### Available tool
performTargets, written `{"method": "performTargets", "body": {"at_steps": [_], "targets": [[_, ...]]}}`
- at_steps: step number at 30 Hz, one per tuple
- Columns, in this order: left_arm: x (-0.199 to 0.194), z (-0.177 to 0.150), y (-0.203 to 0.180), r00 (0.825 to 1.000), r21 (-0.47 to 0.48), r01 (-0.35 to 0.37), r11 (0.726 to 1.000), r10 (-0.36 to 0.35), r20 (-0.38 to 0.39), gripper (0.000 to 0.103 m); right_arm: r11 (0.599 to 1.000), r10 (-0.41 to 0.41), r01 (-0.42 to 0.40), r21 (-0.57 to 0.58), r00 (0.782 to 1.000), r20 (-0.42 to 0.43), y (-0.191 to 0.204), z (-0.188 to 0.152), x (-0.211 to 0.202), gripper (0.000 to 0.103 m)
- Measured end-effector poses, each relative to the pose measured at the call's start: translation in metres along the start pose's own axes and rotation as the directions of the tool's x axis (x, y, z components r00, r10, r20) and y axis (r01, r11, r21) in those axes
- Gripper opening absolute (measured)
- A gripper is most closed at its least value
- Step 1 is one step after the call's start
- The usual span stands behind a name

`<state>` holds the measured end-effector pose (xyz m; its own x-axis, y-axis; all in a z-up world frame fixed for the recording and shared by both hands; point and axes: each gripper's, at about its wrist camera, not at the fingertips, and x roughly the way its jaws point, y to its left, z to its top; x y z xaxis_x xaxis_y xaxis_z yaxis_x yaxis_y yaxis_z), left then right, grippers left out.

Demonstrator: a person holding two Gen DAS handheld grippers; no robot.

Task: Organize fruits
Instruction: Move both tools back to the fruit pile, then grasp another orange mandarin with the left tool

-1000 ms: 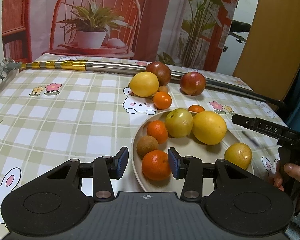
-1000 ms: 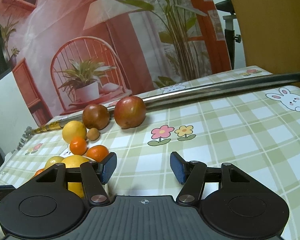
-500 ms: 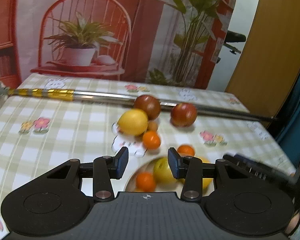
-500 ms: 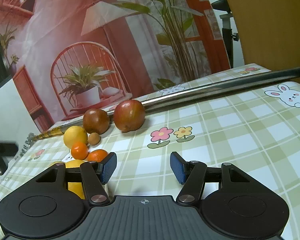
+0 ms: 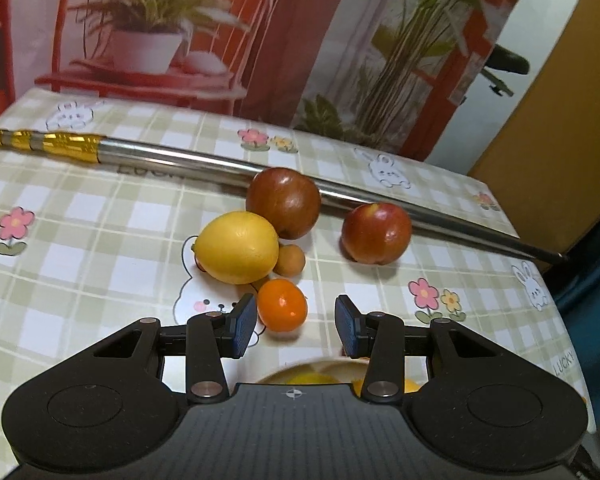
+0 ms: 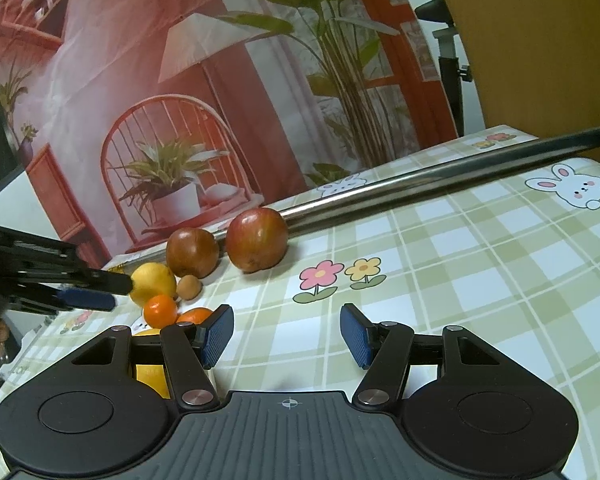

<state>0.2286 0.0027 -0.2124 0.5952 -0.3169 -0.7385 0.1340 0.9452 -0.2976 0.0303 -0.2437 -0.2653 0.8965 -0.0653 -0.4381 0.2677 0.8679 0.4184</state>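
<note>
Left claw open, empty, low over the worktop, pads either side of a gap aimed just right of the small orange. Orange sits close to the left pad, apparently not touching it. Right claw likewise open and empty, facing bare cloth, well apart from any fruit.

Loose fruit on the worktop, left-wrist view: lemon behind and left of the small orange; small tan fruit tucked against the lemon; dark red apple behind both, against the metal pole; second red apple off to the right, alone, just in front of the pole. Plate rim barely visible under the left claw, yellow fruit on it; contents otherwise hidden.

Step in hand, by judgement: approach for pickup of the small orange, destination presumably the plate. Task part done; five pieces seen off the plate.

Next move calls for a slight shift left to centre the orange between the pads, a short advance, then closure with modest force. Risk: left pad nudging the orange into a roll toward the lemon. Clearance from lemon and tan fruit tight.
</note>
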Motion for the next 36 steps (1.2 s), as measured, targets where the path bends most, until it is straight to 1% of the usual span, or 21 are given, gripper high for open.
{"method": "performTargets", "body": {"at_steps": [7,14,15,16,19,22,27,36], "targets": [[0.034,0.006,0.007,0.997,-0.042,-0.016,0.999,0.013,-0.075,0.045,1.000,0.012,-0.011,0.020,1.000,0.000,-0.003,0.001,0.000,0.056],[0.052,0.008,0.012,0.994,-0.086,-0.021,0.996,0.011,-0.113,0.045,1.000,0.021,-0.021,0.021,1.000,-0.008,-0.004,0.001,0.002,0.056],[0.054,0.008,0.012,0.993,-0.090,-0.022,0.996,0.012,-0.114,0.043,0.999,0.022,-0.022,0.024,1.000,-0.008,-0.004,0.001,0.002,0.056],[0.054,0.009,0.012,0.994,-0.089,-0.022,0.996,0.013,-0.109,0.038,0.999,0.022,-0.022,0.027,1.000,-0.008,-0.004,0.001,0.002,0.056],[0.053,0.008,0.014,0.994,-0.093,-0.016,0.996,0.006,-0.110,0.038,0.999,0.023,-0.023,0.036,1.000,-0.010,-0.006,0.002,0.002,0.056],[0.050,0.007,0.015,0.994,-0.084,-0.021,0.996,0.012,-0.107,0.038,0.999,0.022,-0.021,0.042,1.000,-0.011,-0.007,0.002,0.003,0.056],[0.034,0.005,0.013,0.997,-0.059,-0.012,0.998,0.007,-0.078,0.037,0.999,0.019,-0.019,0.046,1.000,-0.010,-0.008,0.002,0.004,0.056],[-0.020,-0.006,0.004,0.999,0.028,0.044,0.999,-0.044,0.004,0.038,1.000,0.004,-0.004,0.019,1.000,-0.006,-0.005,0.002,0.002,0.056]]}}
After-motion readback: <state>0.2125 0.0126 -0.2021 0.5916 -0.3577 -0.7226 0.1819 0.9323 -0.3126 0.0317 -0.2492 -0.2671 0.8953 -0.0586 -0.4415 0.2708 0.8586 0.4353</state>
